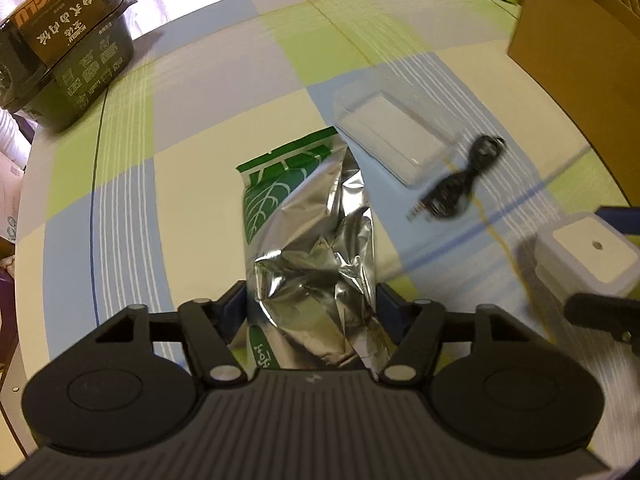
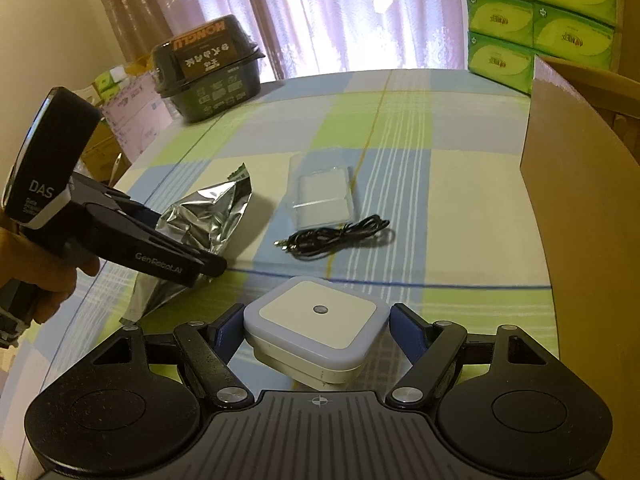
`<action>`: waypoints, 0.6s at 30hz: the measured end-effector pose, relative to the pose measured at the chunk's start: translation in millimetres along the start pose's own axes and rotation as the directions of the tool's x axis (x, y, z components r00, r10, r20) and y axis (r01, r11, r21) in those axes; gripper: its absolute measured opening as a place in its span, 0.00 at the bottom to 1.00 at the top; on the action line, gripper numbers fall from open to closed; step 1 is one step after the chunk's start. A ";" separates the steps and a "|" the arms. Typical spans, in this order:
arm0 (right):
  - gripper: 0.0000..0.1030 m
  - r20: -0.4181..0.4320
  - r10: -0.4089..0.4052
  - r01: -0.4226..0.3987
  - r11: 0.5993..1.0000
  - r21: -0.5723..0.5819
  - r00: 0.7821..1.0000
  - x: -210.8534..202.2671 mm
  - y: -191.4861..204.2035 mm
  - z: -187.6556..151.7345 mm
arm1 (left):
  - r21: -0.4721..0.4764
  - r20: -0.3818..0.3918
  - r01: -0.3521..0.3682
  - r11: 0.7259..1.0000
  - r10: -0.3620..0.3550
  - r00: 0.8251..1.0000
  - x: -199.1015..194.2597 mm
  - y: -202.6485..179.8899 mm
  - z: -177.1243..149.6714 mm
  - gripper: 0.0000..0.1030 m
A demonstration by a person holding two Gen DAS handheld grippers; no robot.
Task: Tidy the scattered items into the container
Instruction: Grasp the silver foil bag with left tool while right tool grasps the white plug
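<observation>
Checked tablecloth (image 2: 400, 184), curtains (image 2: 320, 12) behind; left hand-held gripper (image 1: 311, 300) clamps foil pouch (image 1: 312, 240), right hand-held gripper (image 2: 316, 326) straddles night light (image 2: 316, 328), contact unclear.

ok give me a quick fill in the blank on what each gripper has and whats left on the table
1. The left gripper is shut on the crinkled ______ pouch.
2. The right gripper holds a square white ______.
3. The black cable lies on the table just in front of the clear plastic ______.
4. The cardboard box stands at the table's ______ side.

Missing words: foil; night light; case; right
</observation>
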State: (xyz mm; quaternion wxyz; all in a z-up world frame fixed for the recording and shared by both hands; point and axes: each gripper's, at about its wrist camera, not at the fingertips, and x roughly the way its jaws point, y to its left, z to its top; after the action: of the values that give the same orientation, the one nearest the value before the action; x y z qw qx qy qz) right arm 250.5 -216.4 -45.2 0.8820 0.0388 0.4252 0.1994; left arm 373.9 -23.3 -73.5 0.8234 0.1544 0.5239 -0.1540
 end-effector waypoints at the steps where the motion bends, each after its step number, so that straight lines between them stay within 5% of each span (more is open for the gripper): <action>1: 0.77 -0.003 0.004 -0.004 1.000 0.002 1.000 -2.9 -0.1 -2.4 | 0.006 -0.006 0.009 1.000 -0.009 1.000 -4.9 -4.6 -5.8 0.57; 12: 0.77 -0.100 0.043 -0.051 0.995 -0.081 0.994 -58.9 1.9 -59.3 | 0.007 -0.097 0.149 0.989 -0.148 0.984 -63.9 -76.9 -97.1 0.58; 18: 0.77 -0.132 0.032 -0.048 0.991 -0.125 0.991 -84.3 5.2 -94.7 | 0.030 -0.144 0.138 0.990 -0.132 0.981 -68.9 -97.1 -112.5 0.71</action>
State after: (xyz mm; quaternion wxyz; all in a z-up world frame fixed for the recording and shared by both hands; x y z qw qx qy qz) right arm 129.2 -253.6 -42.2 0.8490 -0.0223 0.4670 0.2461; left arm 214.1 -58.1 -65.2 0.7685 0.1453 0.5872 -0.2086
